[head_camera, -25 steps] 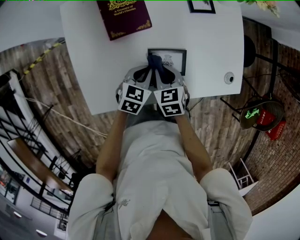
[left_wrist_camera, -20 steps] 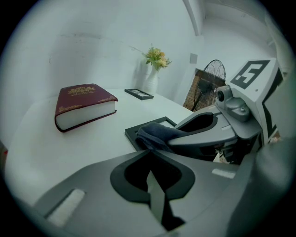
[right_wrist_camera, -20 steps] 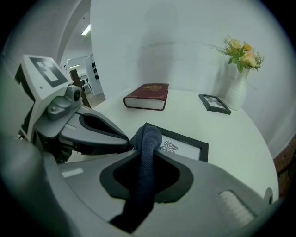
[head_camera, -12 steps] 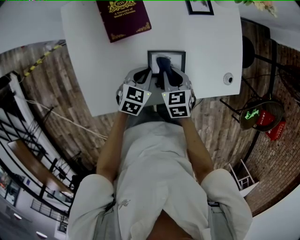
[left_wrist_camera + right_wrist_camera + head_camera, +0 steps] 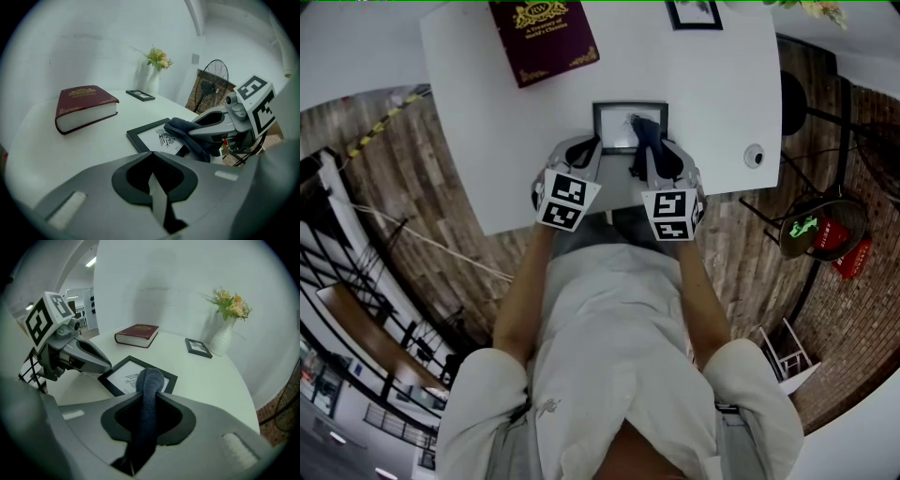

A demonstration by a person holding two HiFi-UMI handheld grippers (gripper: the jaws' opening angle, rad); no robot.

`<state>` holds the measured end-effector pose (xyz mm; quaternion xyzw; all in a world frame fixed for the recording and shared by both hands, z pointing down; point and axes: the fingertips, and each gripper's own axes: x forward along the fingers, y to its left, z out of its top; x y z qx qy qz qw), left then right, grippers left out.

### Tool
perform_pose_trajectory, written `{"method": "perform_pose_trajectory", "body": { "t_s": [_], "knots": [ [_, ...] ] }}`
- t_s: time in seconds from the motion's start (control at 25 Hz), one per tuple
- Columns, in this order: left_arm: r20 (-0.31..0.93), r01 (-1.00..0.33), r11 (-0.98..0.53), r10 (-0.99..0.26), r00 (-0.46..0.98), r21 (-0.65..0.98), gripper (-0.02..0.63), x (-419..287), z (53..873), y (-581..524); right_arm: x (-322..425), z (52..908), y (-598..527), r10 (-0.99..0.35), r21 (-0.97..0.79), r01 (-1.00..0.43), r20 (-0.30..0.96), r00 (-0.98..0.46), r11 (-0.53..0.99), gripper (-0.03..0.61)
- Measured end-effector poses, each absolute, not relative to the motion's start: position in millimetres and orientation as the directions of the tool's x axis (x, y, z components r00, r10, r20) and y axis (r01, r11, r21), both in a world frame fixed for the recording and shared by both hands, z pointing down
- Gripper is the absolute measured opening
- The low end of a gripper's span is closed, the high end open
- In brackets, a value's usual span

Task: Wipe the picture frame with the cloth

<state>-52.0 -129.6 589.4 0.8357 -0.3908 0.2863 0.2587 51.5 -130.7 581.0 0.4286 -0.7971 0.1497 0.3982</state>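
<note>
A black picture frame (image 5: 619,126) with a small drawing lies flat on the white table (image 5: 487,141). My right gripper (image 5: 649,142) is shut on a dark blue cloth (image 5: 644,127), whose end rests on the right part of the frame's glass. From the right gripper view the cloth (image 5: 149,385) runs out between the jaws onto the frame (image 5: 121,377). My left gripper (image 5: 592,145) is shut with nothing in it, its tip at the frame's near left corner. The left gripper view shows the frame (image 5: 152,135) and the cloth (image 5: 190,134) ahead to the right.
A thick maroon book (image 5: 543,36) lies at the table's far left. A small black frame (image 5: 694,13) and a white vase of flowers (image 5: 224,333) stand at the far side. A small round white object (image 5: 755,156) sits by the right edge. A fan (image 5: 213,88) stands beyond the table.
My right gripper has slid the cloth to the right across the frame, from its left part to its right part. The left gripper has barely moved.
</note>
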Motion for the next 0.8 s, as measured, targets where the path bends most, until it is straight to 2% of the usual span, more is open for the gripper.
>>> {"method": "perform_pose_trajectory", "body": {
  "t_s": [0.8],
  "knots": [
    [0.686, -0.808, -0.565, -0.523, 0.507, 0.167, 0.02, -52, 591, -130, 108, 589, -128, -0.601, 0.164, -0.851, 0.773, -0.203, 0.498, 0.063]
  ]
}}
